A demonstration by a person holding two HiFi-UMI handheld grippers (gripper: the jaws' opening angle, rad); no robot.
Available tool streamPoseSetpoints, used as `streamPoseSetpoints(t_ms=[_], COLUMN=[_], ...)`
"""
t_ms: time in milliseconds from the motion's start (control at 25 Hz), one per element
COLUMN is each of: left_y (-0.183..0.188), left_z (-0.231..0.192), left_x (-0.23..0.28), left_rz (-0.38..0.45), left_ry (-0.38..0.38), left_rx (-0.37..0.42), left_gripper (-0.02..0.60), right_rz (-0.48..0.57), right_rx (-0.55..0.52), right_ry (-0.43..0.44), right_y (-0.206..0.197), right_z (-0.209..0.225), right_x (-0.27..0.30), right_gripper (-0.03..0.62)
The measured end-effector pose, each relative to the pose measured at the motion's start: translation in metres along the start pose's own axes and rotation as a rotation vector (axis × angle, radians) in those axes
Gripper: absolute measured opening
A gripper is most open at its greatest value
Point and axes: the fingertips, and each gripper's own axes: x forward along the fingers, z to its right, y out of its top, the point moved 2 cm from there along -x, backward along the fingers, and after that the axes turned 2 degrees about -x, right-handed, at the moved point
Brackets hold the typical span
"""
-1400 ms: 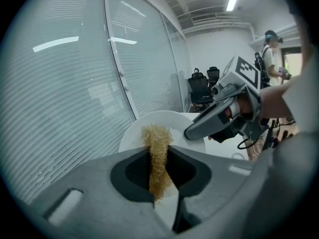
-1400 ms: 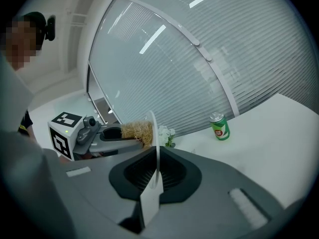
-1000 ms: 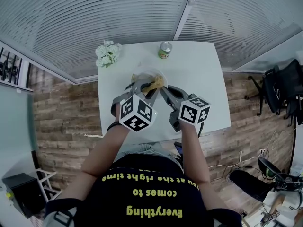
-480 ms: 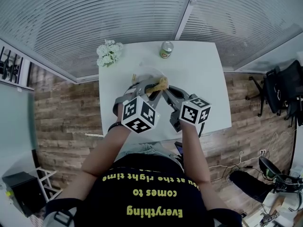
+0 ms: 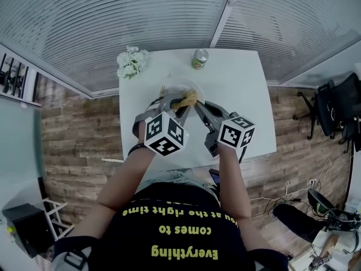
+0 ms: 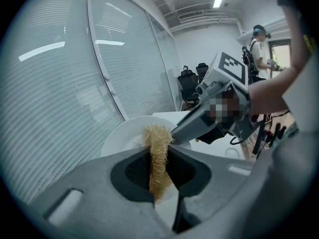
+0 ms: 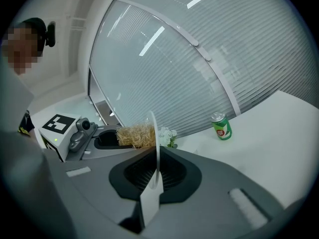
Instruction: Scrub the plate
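Note:
A white plate [image 5: 179, 87] is held above the white table [image 5: 240, 86]. My right gripper [image 7: 156, 159] is shut on its rim, and the plate [image 7: 155, 133] shows edge-on and upright between the jaws. A straw-coloured fibrous scrubber [image 6: 158, 158] is pinched in my left gripper [image 6: 159, 152], its tuft resting against the plate's face [image 6: 124, 136]. In the head view the scrubber [image 5: 187, 100] lies over the plate's near side, where the left gripper [image 5: 179, 105] and right gripper [image 5: 198, 106] meet. From the right gripper view the scrubber [image 7: 135, 135] sits just left of the plate.
A green drink can [image 5: 199, 58] stands at the table's far edge, also visible as the can [image 7: 221, 126] to the right of the plate. A bunch of white flowers [image 5: 132, 62] lies at the far left corner. Slatted glass walls rise behind the table. Wooden floor surrounds it.
The scrubber has shifted slightly right and then back left across the plate's face. The right gripper has held the plate still.

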Motion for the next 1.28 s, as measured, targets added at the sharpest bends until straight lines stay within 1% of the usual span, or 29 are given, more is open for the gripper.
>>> streamPoseSetpoints(t_ms=[320,680,1280], left_y=[-0.01,-0.024,-0.038], left_z=[-0.008,-0.027,-0.055], left_x=[-0.001,-0.006,-0.016], left_rz=[-0.028,-0.05,-0.059], left_ry=[0.015,0.057,0.121], left_rx=[-0.008,-0.033,-0.07], left_gripper=[0.064,0.064,0.064], right_rz=[-0.005,0.005,0.023], right_rx=[0.011,0.015,0.015], right_ry=[0.011,0.004,-0.014], right_y=[0.002,0.01,0.017], right_z=[0.001,0.006,0.013], right_x=[0.002,-0.007,-0.014], right_gripper=[0.014,0.014,0.013])
